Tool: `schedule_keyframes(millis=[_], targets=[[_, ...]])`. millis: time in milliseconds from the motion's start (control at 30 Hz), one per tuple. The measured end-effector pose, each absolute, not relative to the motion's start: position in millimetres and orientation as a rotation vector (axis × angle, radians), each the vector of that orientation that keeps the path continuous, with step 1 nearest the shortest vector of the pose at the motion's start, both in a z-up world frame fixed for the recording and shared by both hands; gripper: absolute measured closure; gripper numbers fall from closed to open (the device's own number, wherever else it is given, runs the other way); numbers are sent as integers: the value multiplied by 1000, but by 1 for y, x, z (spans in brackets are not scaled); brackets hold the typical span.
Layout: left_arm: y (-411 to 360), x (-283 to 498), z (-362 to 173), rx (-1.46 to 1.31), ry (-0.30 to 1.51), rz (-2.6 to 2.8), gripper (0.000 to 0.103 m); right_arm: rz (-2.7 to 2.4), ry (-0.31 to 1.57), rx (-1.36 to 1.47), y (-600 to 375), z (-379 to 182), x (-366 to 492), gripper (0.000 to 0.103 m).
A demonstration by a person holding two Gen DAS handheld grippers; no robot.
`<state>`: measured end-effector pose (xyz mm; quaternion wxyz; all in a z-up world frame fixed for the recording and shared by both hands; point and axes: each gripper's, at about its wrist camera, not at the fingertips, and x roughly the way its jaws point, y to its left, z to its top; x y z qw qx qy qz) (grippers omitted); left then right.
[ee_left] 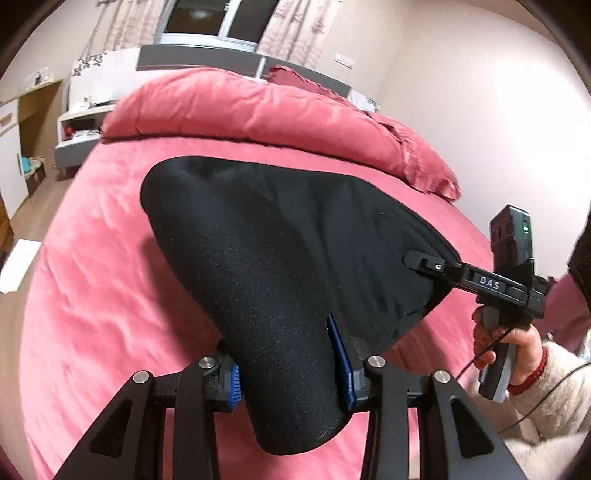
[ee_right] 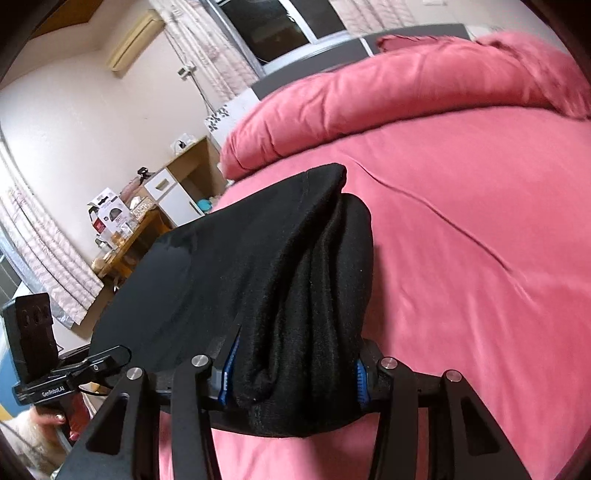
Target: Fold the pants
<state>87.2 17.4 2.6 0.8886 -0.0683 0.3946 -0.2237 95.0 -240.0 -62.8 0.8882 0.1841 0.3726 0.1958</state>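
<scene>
Over pink wrinkled bedsheet (ee_left: 92,295): black fuzzy pants (ee_left: 280,258), bunched, both hand-held grippers (ee_left: 291,373) (ee_right: 291,376) clamped on fabric.

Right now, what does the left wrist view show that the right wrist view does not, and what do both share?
Only the left wrist view: the right hand-held gripper pinching the far edge of the black pants, the right hand on its handle, and a white paper on the floor.

Only the right wrist view: a wall air conditioner, a cluttered wooden table, and part of the left hand-held gripper's body at lower left.

Both: the pants clamped and lifted over the pink bed, folded duvet, and window.
</scene>
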Motion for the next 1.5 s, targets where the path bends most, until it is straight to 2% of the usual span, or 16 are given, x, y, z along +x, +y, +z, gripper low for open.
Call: schedule_keyframes(millis=[233,500,533,633,700,767,867,1067,1133,1167,1233,1267,1333,1400,1500], targets=[[25,155,-1,-52,798,-403,62,388,723,403,-215,-62,154,55],[18,193,-50,-68,876,-400,61,305,781,489,-240,-100,180,54],[18,193,-58,-73,885,-389,60,295,803,496,-242,-110,181,53],[22,179,-74,-96,822,-352,47,271,822,500,-250,-127,179,40],[21,171,-80,-84,802,-325,40,285,810,510,-253,-130,176,39],[19,163,-79,-68,800,-305,39,273,810,476,-250,-127,173,38],[19,153,-75,-56,806,-278,39,219,803,421,-250,-119,162,30],[19,125,-72,-45,831,-243,40,96,785,285,-247,-101,132,30],[15,119,-70,-13,851,-197,44,59,763,245,-242,-90,123,30],[14,113,-66,-7,828,-176,45,45,737,228,-240,-83,116,34],[14,102,-54,-23,755,-174,45,94,651,225,-236,-67,100,50],[13,96,-46,-33,706,-178,45,135,626,220,-233,-62,97,62],[9,95,-38,-28,658,-177,45,211,615,153,-218,-56,95,68],[0,104,-34,6,657,-179,45,267,652,75,-203,-60,104,81],[-9,127,-43,43,724,-167,45,236,730,42,-200,-75,121,85]])
